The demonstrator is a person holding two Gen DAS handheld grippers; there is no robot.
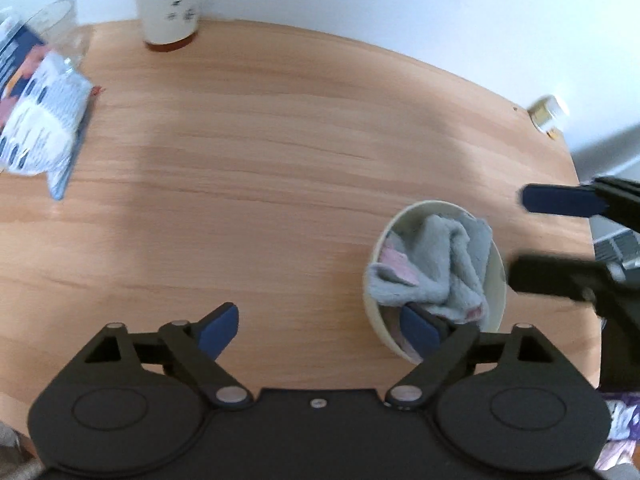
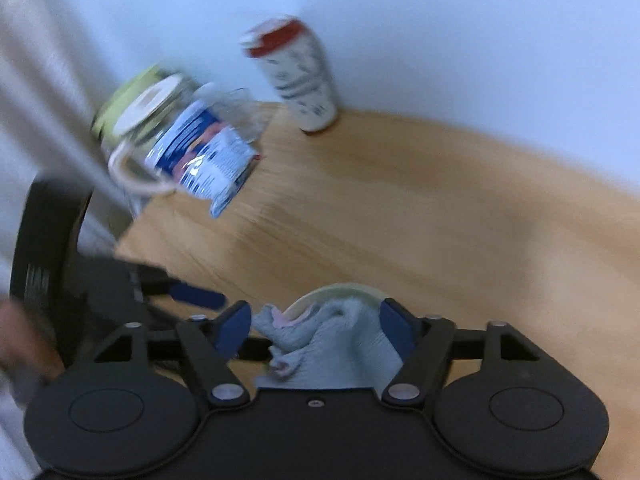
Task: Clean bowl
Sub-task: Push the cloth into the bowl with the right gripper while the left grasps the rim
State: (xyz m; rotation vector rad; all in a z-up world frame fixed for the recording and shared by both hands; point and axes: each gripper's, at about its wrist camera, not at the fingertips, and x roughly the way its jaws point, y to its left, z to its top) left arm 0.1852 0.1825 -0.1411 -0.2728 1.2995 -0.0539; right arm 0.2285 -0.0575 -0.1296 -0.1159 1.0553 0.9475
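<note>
A cream bowl (image 1: 498,264) stands on the wooden table (image 1: 260,160) at the right, with a crumpled grey cloth (image 1: 444,264) inside it. My left gripper (image 1: 320,330) is open; its right finger reaches into the bowl's near side under the cloth, its left finger is over bare table. My right gripper (image 1: 560,240) comes in from the right, open, just beyond the bowl's right rim. In the right wrist view the right gripper (image 2: 316,328) is open with the cloth (image 2: 320,336) and the bowl's rim (image 2: 340,290) between its fingers; that view is blurred.
A white bottle (image 1: 170,0) stands at the table's far edge. A crumpled blue-and-white plastic packet (image 1: 40,112) lies at the left, beside a glass jar (image 2: 140,120). A small jar (image 1: 548,112) sits at the far right corner. The table's right edge runs close behind the bowl.
</note>
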